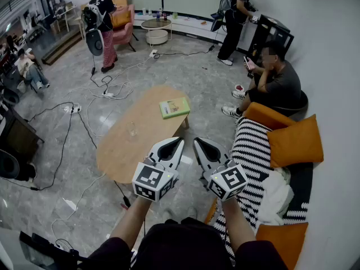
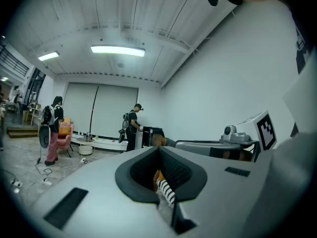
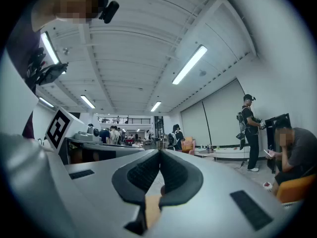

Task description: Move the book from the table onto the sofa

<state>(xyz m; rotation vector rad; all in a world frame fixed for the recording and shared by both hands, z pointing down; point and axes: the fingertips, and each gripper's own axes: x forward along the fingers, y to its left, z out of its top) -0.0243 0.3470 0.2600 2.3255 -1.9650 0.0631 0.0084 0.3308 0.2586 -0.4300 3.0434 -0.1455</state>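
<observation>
A green book (image 1: 174, 107) lies flat on the far right part of the oval wooden table (image 1: 126, 145). Both grippers hover side by side over the table's near end, well short of the book. My left gripper (image 1: 176, 143) is shut with nothing in it, its tips touching (image 2: 159, 148). My right gripper (image 1: 198, 143) is also shut and empty, its tips meeting (image 3: 159, 151). The sofa (image 1: 256, 153) with a black-and-white striped cover runs along the right wall.
Orange cushions (image 1: 295, 140) and white cloth (image 1: 278, 196) lie on the sofa. A seated person (image 1: 275, 80) is at its far end. A clear glass (image 1: 132, 129) stands mid-table. Cables (image 1: 79, 117) trail over the floor to the left. Two standing people (image 1: 104, 24) are at the back.
</observation>
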